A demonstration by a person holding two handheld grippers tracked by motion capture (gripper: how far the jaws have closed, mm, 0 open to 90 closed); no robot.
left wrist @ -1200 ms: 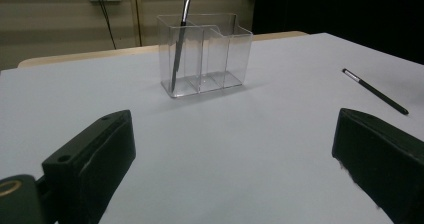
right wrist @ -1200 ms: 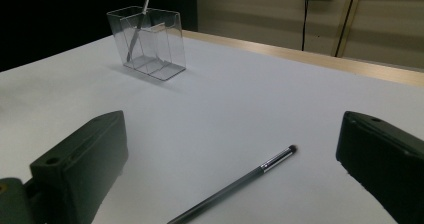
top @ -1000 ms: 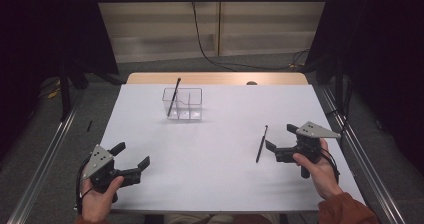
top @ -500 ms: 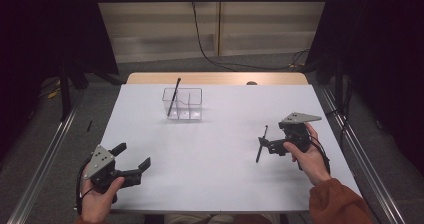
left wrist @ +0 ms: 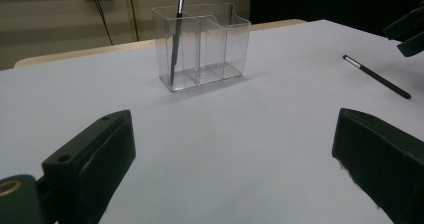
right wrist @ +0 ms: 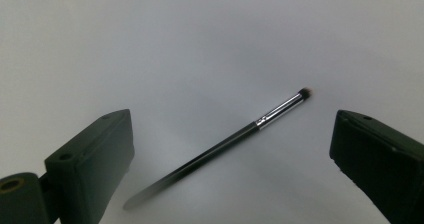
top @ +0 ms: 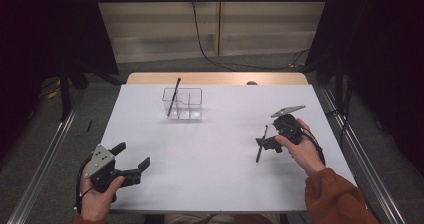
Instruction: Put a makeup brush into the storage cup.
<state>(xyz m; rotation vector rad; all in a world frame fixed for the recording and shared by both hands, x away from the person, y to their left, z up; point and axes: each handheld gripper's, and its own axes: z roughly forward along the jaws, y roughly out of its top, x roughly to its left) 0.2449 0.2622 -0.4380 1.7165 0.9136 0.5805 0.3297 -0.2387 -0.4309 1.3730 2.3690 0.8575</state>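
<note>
My right tongs point(top: 266, 143) hang over a slim black makeup brush point(top: 261, 144) that lies flat on the white table point(top: 215, 149), toward its right edge and about midway between the near and far edges. The jaws stand wide, with nothing between them but the brush below. In the right gripper view the brush point(right wrist: 225, 144) runs on a slant across the gap: its bristle tip with the silver ferrule points up toward the right jaw, and its tapered handle end trails down toward the left jaw. That slant is, I judge, what the coming grasp turns on; the jaws want to close across the handle, so a small turn of my wrist may be needed to square them to its long axis.

My left tongs point(top: 131, 160) rest low near the table's near-left corner, jaws also spread wide and empty, well apart from the brush. The right hand point(top: 300, 151) is plainly the nearer one.

Toward the far edge, left of centre, stands a clear divided holder point(top: 183, 104) with a second brush point(top: 173, 97) leaning upright in its left compartment. In the left gripper view the holder point(left wrist: 202, 46) sits straight ahead, and the loose brush point(left wrist: 376, 76) lies off to the right of it.
</note>
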